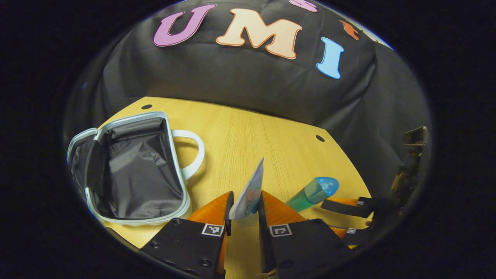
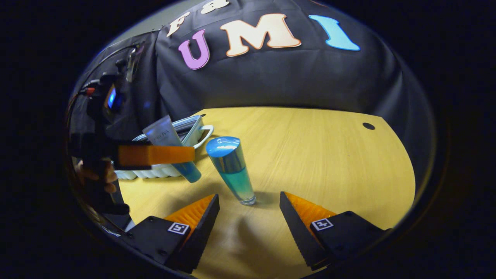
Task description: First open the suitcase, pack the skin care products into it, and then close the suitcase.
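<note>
The left gripper (image 1: 245,211) pinches a tube (image 1: 248,193), likely bound for the open suitcase (image 1: 135,170); the right gripper (image 2: 250,213), spread, brackets 1 upright bottle (image 2: 232,170).

The suitcase (image 1: 135,170) lies open on the table, grey cloth inside, white handle on its side. A flat tube (image 1: 248,192) with a blue cap is held up off the table. A blue-green bottle (image 2: 232,170) stands nearby.
</note>
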Available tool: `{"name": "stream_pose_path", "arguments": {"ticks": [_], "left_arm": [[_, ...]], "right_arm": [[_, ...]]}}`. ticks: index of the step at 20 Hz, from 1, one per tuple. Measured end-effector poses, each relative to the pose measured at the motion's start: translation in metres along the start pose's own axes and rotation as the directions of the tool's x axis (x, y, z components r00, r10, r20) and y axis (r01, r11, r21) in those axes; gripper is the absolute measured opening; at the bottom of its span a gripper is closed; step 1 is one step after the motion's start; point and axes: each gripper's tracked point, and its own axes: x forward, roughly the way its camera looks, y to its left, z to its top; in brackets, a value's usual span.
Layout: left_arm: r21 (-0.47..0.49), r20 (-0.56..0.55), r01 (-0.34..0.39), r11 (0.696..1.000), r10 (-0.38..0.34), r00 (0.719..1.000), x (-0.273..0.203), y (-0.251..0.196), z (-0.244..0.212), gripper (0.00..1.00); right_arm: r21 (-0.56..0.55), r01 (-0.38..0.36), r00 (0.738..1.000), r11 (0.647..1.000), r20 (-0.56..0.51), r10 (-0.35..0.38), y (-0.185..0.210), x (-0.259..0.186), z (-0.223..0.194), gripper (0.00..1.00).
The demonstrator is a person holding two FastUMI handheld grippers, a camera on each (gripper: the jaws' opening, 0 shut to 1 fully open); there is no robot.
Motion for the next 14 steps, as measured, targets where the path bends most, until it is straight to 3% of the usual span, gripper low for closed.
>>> {"name": "stream_pose_path", "arguments": {"ticks": [2, 3, 6, 7, 8, 9, 10, 11, 12, 14], "left_arm": [[0.017, -0.001, -0.021, 1.0, 0.021, 1.0, -0.015, 0.006, 0.009, 0.28], [0.022, -0.001, -0.032, 0.999, 0.032, 0.999, -0.021, 0.01, 0.013, 0.28], [0.02, 0.011, -0.084, 0.996, 0.083, 0.996, -0.04, 0.027, 0.028, 0.28], [0.014, 0.01, -0.102, 0.995, 0.102, 0.995, -0.047, 0.036, 0.033, 0.28], [0.009, 0.01, -0.115, 0.993, 0.115, 0.993, -0.054, 0.043, 0.037, 0.28], [0.001, 0.016, -0.129, 0.992, 0.129, 0.992, -0.062, 0.052, 0.044, 0.28], [-0.009, 0.016, -0.141, 0.99, 0.141, 0.99, -0.069, 0.063, 0.049, 0.28], [-0.023, 0.021, -0.158, 0.987, 0.158, 0.987, -0.077, 0.074, 0.055, 0.31], [-0.037, 0.027, -0.169, 0.985, 0.17, 0.985, -0.085, 0.084, 0.062, 0.28], [-0.065, 0.037, -0.188, 0.98, 0.191, 0.981, -0.097, 0.105, 0.071, 0.28]], "right_arm": [[-0.002, -0.023, 1.0, 1.0, 0.007, 0.023, 0.006, 0.011, 0.002, 0.94], [-0.003, -0.034, 0.999, 0.999, 0.01, 0.034, 0.009, 0.018, 0.004, 0.98], [-0.046, -0.021, 0.999, 0.999, 0.037, 0.023, 0.01, 0.039, 0.015, 0.95], [-0.06, -0.013, 0.999, 0.998, 0.039, 0.015, 0.007, 0.046, 0.011, 0.81], [-0.056, -0.015, 0.999, 0.998, 0.03, 0.017, 0.008, 0.05, 0.007, 0.78], [-0.048, -0.016, 1.0, 0.999, 0.012, 0.017, 0.009, 0.055, 0.004, 0.59], [-0.038, -0.017, 1.0, 0.999, -0.009, 0.017, 0.009, 0.056, 0.001, 0.57], [-0.039, -0.015, 1.0, 0.999, -0.005, 0.015, 0.009, 0.055, -0.001, 0.48], [-0.042, -0.009, 1.0, 0.999, -0.003, 0.009, 0.009, 0.056, 0.0, 0.52], [-0.032, 0.017, 1.0, 0.999, -0.002, -0.017, 0.005, 0.058, 0.002, 0.43]]}}
